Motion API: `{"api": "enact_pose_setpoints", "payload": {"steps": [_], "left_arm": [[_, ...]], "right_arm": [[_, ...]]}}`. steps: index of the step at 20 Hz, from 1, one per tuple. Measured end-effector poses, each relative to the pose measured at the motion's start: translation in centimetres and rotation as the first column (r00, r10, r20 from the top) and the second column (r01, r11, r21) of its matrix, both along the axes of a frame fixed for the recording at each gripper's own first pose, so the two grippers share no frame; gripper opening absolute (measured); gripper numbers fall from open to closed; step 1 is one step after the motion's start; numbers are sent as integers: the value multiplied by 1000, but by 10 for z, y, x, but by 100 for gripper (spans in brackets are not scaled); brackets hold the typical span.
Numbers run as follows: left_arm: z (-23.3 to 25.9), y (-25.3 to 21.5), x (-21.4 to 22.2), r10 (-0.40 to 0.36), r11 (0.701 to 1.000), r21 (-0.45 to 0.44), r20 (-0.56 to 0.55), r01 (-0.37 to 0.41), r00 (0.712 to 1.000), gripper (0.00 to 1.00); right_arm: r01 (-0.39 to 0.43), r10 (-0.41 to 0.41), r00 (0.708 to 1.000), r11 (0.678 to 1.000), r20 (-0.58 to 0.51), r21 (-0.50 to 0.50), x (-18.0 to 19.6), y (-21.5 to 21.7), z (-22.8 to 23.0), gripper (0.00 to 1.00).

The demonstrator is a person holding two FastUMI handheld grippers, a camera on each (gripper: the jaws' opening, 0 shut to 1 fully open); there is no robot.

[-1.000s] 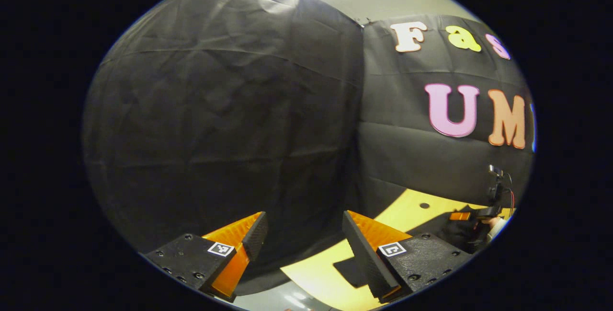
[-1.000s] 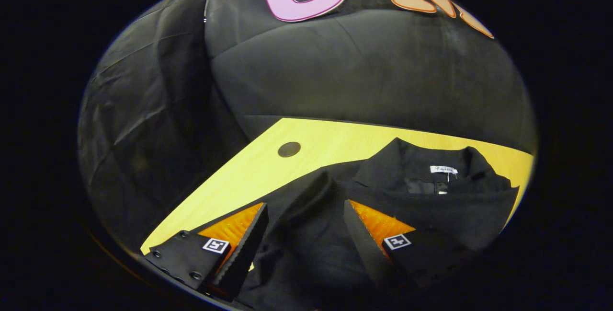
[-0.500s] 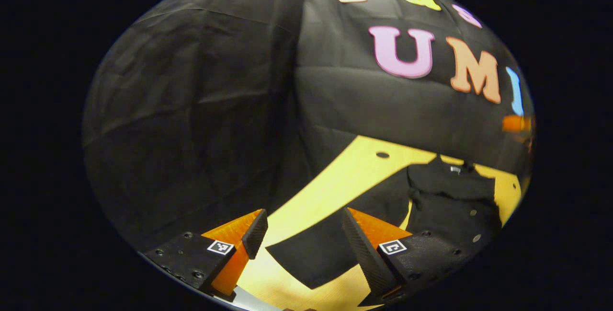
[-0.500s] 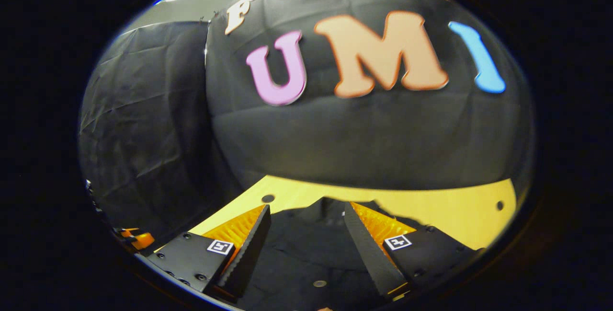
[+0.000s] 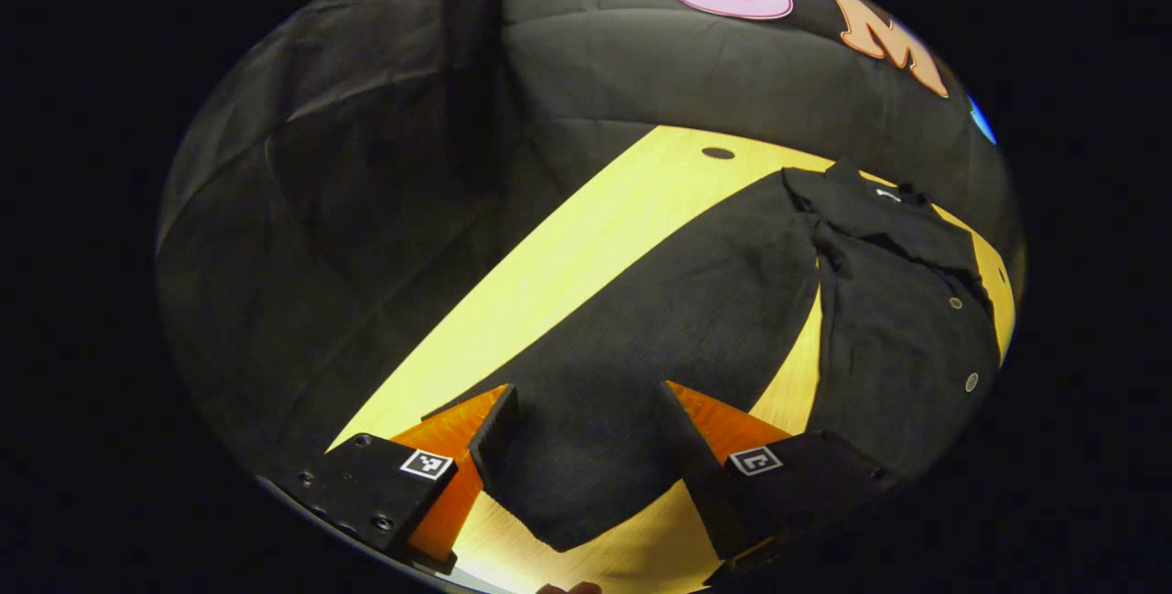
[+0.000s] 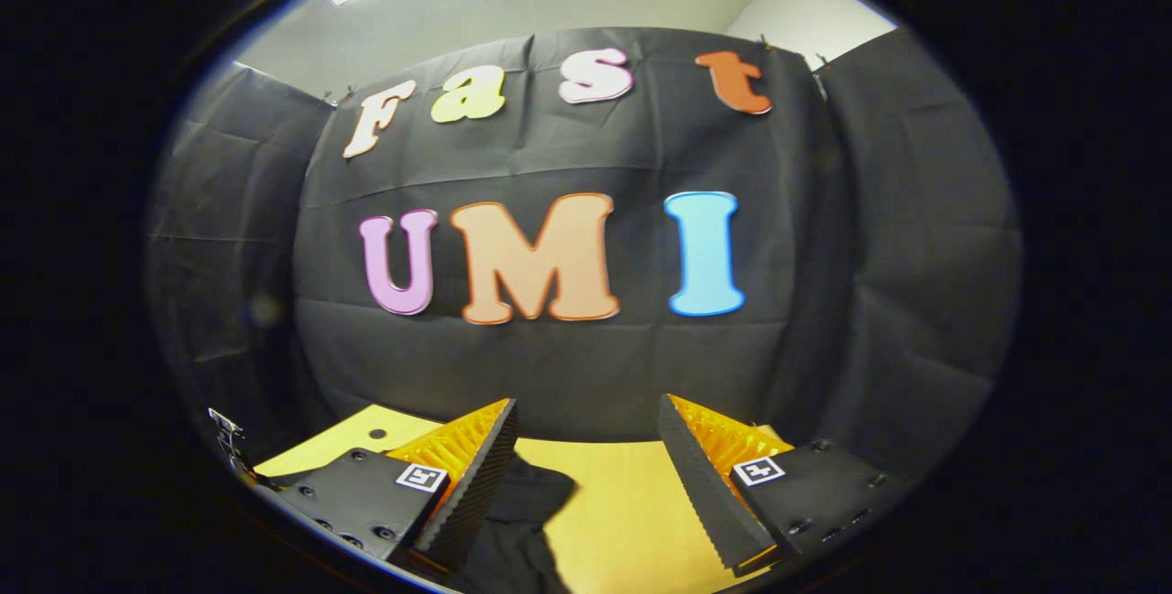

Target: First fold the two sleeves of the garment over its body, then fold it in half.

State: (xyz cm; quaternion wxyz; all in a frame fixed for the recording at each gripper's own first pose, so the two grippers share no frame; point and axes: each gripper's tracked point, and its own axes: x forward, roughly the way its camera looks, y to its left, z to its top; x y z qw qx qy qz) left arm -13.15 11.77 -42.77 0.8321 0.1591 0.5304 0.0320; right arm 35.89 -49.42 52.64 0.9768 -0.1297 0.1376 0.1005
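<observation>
Change since half a second ago: the left gripper view has tipped down, so more of the desk [image 5: 586, 237] and the whole sleeve [image 5: 678, 319] now show, where earlier the sleeve lay partly behind the fingers; the right gripper view has lifted toward the booth wall, so the garment there has shrunk to a dark scrap [image 6: 526, 521] at the bottom between the fingers. Items, counted: one garment [image 5: 902, 319], black, button-front, lying flat on the light wooden desk, collar toward the far edge by the wall; one sleeve stretched out from its shoulder across the desk toward the left gripper [image 5: 586, 411], not folded over the body; three buttons visible down the front; two round holes in the desk top in the left gripper view, one near the far edge [image 5: 718, 153]; one left gripper, jaws spread wide, the sleeve's cuff end seen between the fingers, neither finger pressing on it; one right gripper [image 6: 586, 434], jaws spread wide, held above the desk [image 6: 632, 521], nothing between them.
</observation>
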Motion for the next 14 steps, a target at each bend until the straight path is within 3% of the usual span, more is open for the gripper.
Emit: {"api": "enact_pose_setpoints", "payload": {"steps": [4,6,9,11,14], "left_arm": [[2,2,3,24,999,-43,43,-22,999,95],[2,-1,1,57,996,-79,74,-51,996,95],[1,-8,1,-7,995,-99,67,14,998,94],[-5,-17,5,-39,992,-115,69,47,997,58],[-5,-14,13,-24,994,-107,86,33,996,3]], "right_arm": [[87,-86,993,996,86,-10,-20,-36,39,94],[95,-97,988,995,120,25,-26,-38,51,100],[94,-99,984,995,147,42,-29,-41,58,94],[94,-98,985,995,145,29,-30,-45,61,94],[118,-116,981,993,154,-1,-35,-59,69,97]]}}
